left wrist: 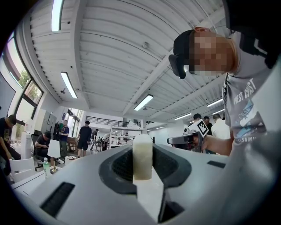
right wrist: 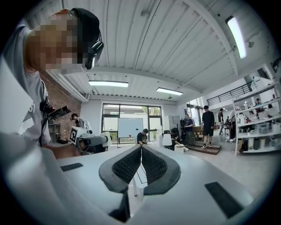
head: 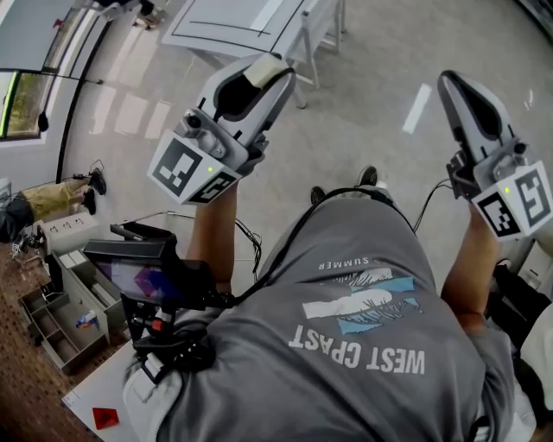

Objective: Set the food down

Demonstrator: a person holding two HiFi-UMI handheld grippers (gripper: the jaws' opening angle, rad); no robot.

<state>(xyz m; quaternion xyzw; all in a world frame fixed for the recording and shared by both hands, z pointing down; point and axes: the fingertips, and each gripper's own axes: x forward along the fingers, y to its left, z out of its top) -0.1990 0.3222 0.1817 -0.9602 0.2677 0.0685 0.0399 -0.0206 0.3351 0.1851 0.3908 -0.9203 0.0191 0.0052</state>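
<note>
Left gripper view: pads [left wrist: 122, 165] clamped on a pale block [left wrist: 142, 151], prob. the food, upright btwn them. Left gripper [head: 268, 73] is up in the air w/ only floor [head: 363, 121] beyond it. Right gripper [right wrist: 141, 151]: jaws pressed together, nothing in them, also held up. White table [head: 233, 26] sits well apart, ahead. Judgement: food is gripped but no surface reached; carry, lower & release all left.

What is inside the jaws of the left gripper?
A pale cream block is clamped between the jaws of the left gripper. The dark pads cover its two pressed sides, and what food it is cannot be told.
</note>
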